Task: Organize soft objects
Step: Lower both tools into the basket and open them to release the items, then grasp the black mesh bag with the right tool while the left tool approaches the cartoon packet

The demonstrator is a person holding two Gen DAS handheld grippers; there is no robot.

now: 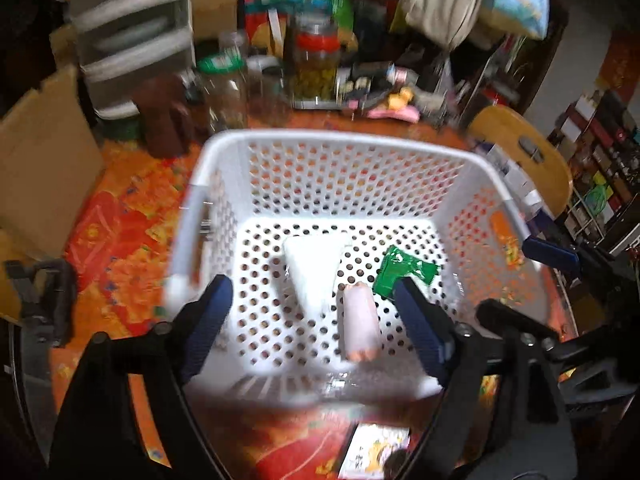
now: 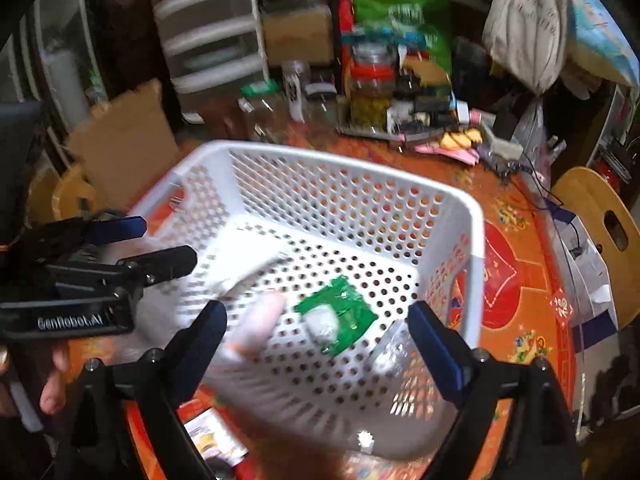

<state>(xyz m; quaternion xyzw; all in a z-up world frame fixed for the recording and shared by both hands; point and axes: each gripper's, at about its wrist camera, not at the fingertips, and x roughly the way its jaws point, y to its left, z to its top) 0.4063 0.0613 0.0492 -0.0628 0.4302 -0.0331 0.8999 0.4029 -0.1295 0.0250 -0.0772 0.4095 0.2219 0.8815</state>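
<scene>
With both the left gripper (image 1: 308, 316) and right gripper (image 2: 316, 336) spread and empty above the white basket (image 1: 340, 140), a deposit is judged done, and another soft item must be sought on the tabletop (image 1: 120, 220).
</scene>
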